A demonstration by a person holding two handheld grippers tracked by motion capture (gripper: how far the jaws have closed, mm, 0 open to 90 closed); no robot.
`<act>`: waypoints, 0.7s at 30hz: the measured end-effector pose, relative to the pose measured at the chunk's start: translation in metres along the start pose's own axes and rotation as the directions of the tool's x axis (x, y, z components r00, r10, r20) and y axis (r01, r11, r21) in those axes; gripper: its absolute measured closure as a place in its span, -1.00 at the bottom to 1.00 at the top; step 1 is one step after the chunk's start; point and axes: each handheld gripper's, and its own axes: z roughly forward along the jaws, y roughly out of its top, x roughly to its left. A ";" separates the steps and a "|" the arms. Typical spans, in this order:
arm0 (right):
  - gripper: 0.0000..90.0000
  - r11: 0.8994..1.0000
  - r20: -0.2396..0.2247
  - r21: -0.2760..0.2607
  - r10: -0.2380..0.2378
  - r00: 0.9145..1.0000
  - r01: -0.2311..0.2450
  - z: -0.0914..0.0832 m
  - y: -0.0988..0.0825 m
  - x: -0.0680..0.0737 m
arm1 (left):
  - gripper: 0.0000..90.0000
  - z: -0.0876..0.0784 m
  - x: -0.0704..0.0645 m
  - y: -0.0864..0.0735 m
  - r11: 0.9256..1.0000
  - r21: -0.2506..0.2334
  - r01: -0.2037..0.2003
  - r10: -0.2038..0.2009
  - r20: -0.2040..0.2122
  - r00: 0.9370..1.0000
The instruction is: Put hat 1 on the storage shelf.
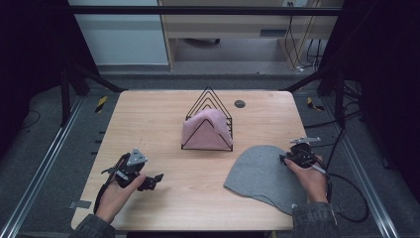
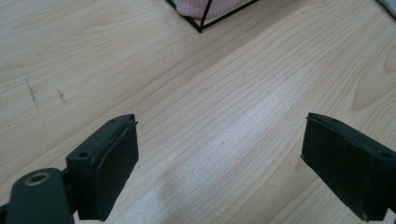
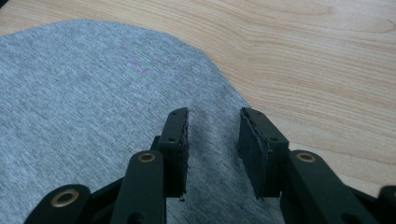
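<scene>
Grey hat (image 1: 265,176) lies flat on the table (image 1: 158,119), by your right gripper (image 3: 212,149). Its jaws sit a little apart over the cloth, not pinching yet. Your left gripper (image 2: 219,163) waits wide apart. The pink hat (image 1: 205,130) already hangs on the rack (image 1: 210,99).

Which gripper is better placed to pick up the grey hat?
Right. The right gripper is already over the grey hat near its edge, fabric between its jaws. The left gripper hangs open over bare table.

Wire rack (image 1: 208,121) blocks mid-table; bare table (image 1: 148,119) left of it.
</scene>
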 end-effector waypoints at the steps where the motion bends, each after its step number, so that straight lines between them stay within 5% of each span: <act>1: 0.40 1.000 0.001 0.003 -0.003 1.000 0.003 0.000 0.000 0.000 | -0.77 0.000 0.000 0.000 1.000 -0.002 0.000 0.000 0.001 1.000; 5: 0.30 1.000 0.010 -0.008 -0.020 1.000 0.020 -0.001 0.001 0.000 | -0.77 0.000 0.000 0.000 1.000 -0.002 -0.001 0.001 0.001 1.000; 8: 0.02 0.999 0.038 -0.038 -0.010 0.999 0.011 -0.004 0.003 -0.003 | -0.77 0.000 0.001 0.000 1.000 -0.003 0.001 -0.001 0.003 1.000; 14: -0.17 1.000 0.042 -0.007 0.022 0.999 -0.022 0.000 0.001 -0.005 | -0.77 0.000 0.000 0.000 1.000 -0.002 -0.002 0.002 0.007 1.000; 20: 0.00 0.999 0.017 0.005 0.033 0.999 -0.033 0.002 0.000 -0.006 | -0.77 0.000 0.000 0.000 1.000 -0.001 -0.001 0.001 0.006 1.000; 21: 0.15 1.000 0.007 0.006 0.021 1.000 -0.021 0.001 0.000 -0.005 | -0.77 0.000 0.000 0.000 1.000 -0.002 -0.003 0.003 0.006 1.000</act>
